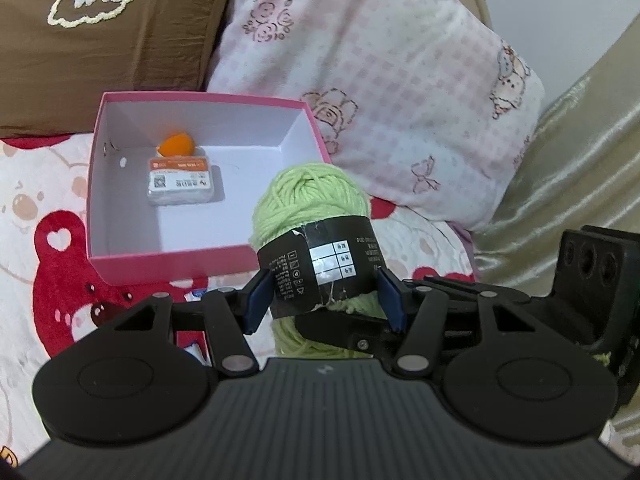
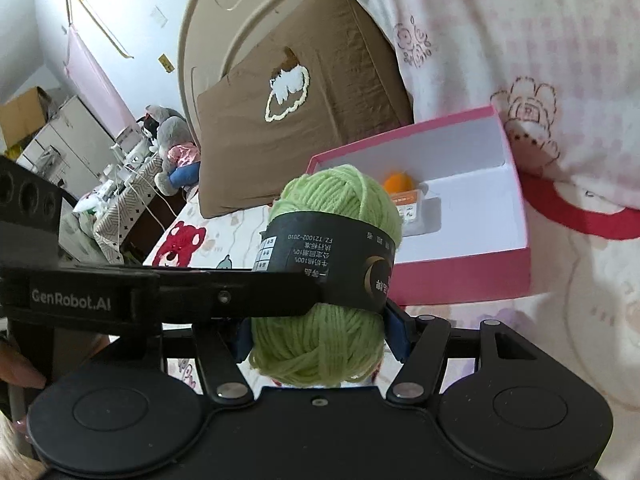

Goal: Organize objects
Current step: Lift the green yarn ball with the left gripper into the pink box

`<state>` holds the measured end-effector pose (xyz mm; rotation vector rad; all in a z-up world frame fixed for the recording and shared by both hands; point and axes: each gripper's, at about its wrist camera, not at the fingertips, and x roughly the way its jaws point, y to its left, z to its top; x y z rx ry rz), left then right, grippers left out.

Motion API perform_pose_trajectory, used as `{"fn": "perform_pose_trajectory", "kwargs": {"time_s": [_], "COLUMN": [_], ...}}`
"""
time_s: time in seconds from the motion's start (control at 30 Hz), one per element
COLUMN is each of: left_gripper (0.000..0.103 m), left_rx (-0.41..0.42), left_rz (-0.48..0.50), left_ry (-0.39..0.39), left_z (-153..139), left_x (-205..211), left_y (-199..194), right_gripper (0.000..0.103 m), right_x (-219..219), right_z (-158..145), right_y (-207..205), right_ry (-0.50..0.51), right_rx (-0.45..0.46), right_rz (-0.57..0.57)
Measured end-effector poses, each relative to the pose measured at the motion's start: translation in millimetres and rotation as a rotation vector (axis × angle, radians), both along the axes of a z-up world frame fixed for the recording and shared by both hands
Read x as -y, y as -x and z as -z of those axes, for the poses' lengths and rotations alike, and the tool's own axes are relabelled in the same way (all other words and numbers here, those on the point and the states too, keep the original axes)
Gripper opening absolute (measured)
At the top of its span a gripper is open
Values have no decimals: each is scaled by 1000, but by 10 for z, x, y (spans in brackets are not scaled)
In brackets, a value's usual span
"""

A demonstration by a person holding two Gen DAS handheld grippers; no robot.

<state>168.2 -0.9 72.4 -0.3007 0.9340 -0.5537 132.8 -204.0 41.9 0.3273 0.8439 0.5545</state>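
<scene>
In both views we see a ball of green yarn wrapped in a black paper band, held up just beside the near corner of a pink box that sits on a bedspread with red bears. From the left wrist view we see the left gripper with its blue pads pressed on either side of the band, so it is clamped on the yarn; part of the right gripper shows as a black arm under the ball at lower right. From the right wrist view we see the right gripper closed on the lower half of the ball, below the band, while the left gripper crosses in from the left as a black bar with white lettering that meets the band. The left wrist view looks straight into the box and shows an orange object touching a small white packet with an orange label; the right wrist view shows these only partly, behind the ball. Only the right wrist view shows the room beyond: a grey plush toy and a white cabinet. A brown pillow and a pink checked pillow lie behind the box
</scene>
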Motion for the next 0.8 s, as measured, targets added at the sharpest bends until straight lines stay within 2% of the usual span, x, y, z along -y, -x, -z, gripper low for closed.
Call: {"fn": "perform_pose_trajectory", "kwargs": {"time_s": [0.17,0.3,0.4,0.53,0.63,0.8], "left_gripper": [55,55,55,55,55,55], "left_rx": [4,-1,-7,-39,-95,-150], "left_rz": [-33,-44,-49,-47,-60,-75], "left_ry": [11,24,33,51,78,76], "left_z": [38,153,297,533,744,1024], "left_x": [30,102,148,192,175,174], "left_y": [-240,-582,-849,-1188,-1396,-1635], "right_gripper": [67,67,67,67,67,67], "right_x": [-98,-101,-160,-208,-264,-343], "right_z": [-31,-52,-17,124,277,554], "right_y": [-181,-496,-768,-1089,-1278,-1527], "right_ry": [80,131,223,307,372,416], "right_rx": [63,41,49,22,6,-49], "right_rz": [-18,1,19,44,52,58]}}
